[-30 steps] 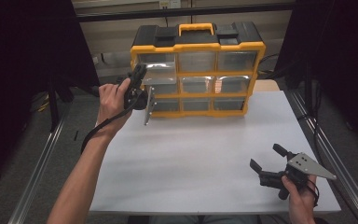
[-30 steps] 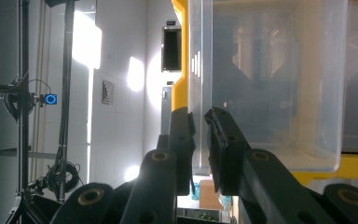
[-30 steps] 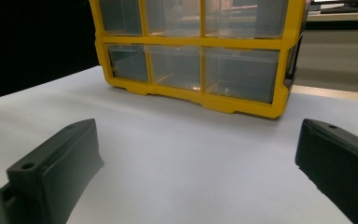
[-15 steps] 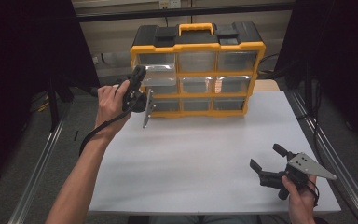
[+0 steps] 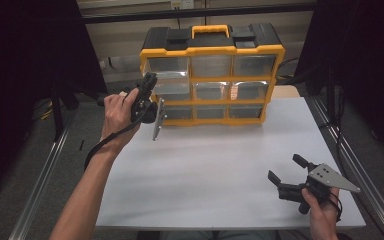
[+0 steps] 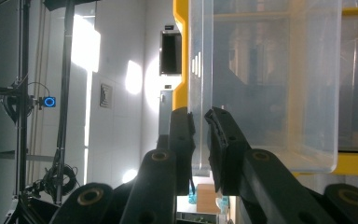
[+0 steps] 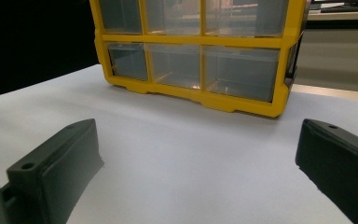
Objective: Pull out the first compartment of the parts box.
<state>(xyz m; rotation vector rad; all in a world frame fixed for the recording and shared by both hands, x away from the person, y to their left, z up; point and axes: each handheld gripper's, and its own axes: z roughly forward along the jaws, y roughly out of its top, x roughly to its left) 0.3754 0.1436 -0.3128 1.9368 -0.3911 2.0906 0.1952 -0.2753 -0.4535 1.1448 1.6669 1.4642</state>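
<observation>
A yellow and black drawer cabinet [image 5: 212,75] with clear drawers stands at the back of the white table [image 5: 220,165]. My left gripper [image 5: 152,81], held up in a hand with its grey plate hanging below, is at the cabinet's left column. In the left gripper view its jaws [image 6: 200,121] are shut on the thin front wall of a clear drawer [image 6: 270,70], beside the yellow frame [image 6: 182,56]. My right gripper [image 5: 285,167] rests at the front right of the table, open, nothing between its fingers [image 7: 60,158]. It faces the cabinet [image 7: 191,93].
Metal rails run along both sides of the table [image 5: 350,165]. Dark curtains hang at left and right. The cabinet has an orange carry handle [image 5: 210,31] on top. Bare white tabletop lies between the two grippers.
My left gripper has shifted slightly toward the near side while still clamped on the drawer's front. The right gripper has stayed put.
</observation>
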